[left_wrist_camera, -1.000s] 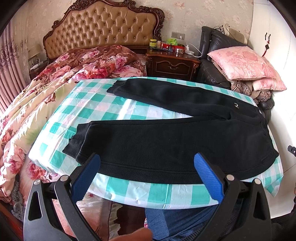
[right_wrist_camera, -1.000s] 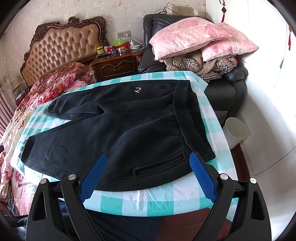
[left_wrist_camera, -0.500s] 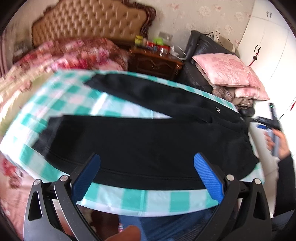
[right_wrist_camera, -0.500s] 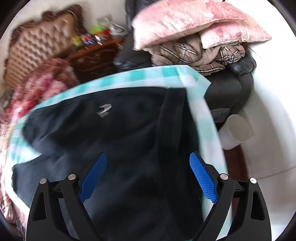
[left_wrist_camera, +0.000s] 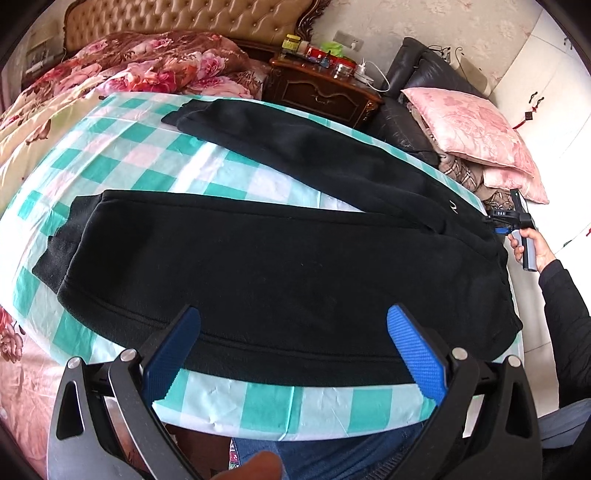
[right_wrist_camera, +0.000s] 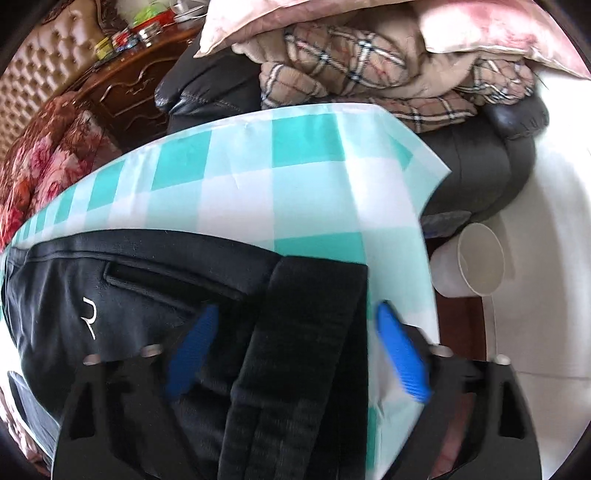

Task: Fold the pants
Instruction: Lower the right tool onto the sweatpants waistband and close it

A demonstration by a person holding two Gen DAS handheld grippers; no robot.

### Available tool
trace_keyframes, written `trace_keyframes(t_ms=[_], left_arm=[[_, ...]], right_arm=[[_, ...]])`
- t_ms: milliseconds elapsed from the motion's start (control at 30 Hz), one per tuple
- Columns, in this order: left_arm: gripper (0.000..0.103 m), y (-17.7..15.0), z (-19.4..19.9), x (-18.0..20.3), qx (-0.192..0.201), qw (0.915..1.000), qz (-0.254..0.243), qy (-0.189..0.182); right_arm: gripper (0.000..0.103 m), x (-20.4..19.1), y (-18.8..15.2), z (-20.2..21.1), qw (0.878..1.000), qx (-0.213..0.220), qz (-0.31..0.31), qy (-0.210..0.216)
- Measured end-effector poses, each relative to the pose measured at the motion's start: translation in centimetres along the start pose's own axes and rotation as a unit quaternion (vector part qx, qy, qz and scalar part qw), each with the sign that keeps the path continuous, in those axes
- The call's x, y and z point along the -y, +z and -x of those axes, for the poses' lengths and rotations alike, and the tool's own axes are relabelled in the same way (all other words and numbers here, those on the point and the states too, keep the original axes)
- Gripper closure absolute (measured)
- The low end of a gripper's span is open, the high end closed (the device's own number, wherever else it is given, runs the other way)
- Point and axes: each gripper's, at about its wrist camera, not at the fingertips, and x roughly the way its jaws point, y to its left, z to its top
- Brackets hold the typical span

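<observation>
Although the pants (left_wrist_camera: 288,266) lay flat and quiet, they looked to me like a thick fleece pair, soft and floppy, fairly light but bulky, the sort that sags and drags when lifted from one point only. They were spread black across the desk (left_wrist_camera: 280,410), which wore a thin, crinkly cloth of teal and white checks; in the left wrist view one leg ran across the middle of the frame and the other angled away toward the upper centre, its ribbed cuff (left_wrist_camera: 184,117) near the far edge. A small white logo (right_wrist_camera: 89,316) sat at the left of the right wrist view, beside a slit pocket.

I judged the broad ribbed waistband (right_wrist_camera: 295,354) the surest hold, being doubled and firmer than the nap; the cuffs would serve for the other end. The fabric seemed grippy rather than slick, though the cloth beneath might slide with it.

The right gripper (right_wrist_camera: 295,352) straddled that waistband low in its view, its blue jaws closing with the band between them, not yet pinching as far as I could tell. The left gripper (left_wrist_camera: 295,350) hung over the near leg seam at the bottom of its frame, jaws spread wide and empty.

Behind stood a tufted headboard (left_wrist_camera: 184,18), a flowered quilt (left_wrist_camera: 140,62) and pink pillows (left_wrist_camera: 465,125).
</observation>
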Motion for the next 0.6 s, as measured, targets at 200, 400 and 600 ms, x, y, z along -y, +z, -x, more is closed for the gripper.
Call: trace_keyframes(t_ms=[200,400,600], left_arm=[[0.002,1.1,-1.7,0.4,-0.009,1.0,0.002,-0.001],[0.002,2.4,-2.4,1.6,0.005,0.9998,0.002,-0.021],[0.002,2.7,-2.2,0.9,0.02,0.9983,0.031,-0.044]], right_arm=[[0.083,-0.9,-0.2,1.8,0.998,0.042,0.045,0.01],[0.088,-4.2,-3.9,9.3,0.983,0.149,0.107,0.009],[0.088,-9.2,-17.0,20.6,0.92,0.316,0.209,0.098]])
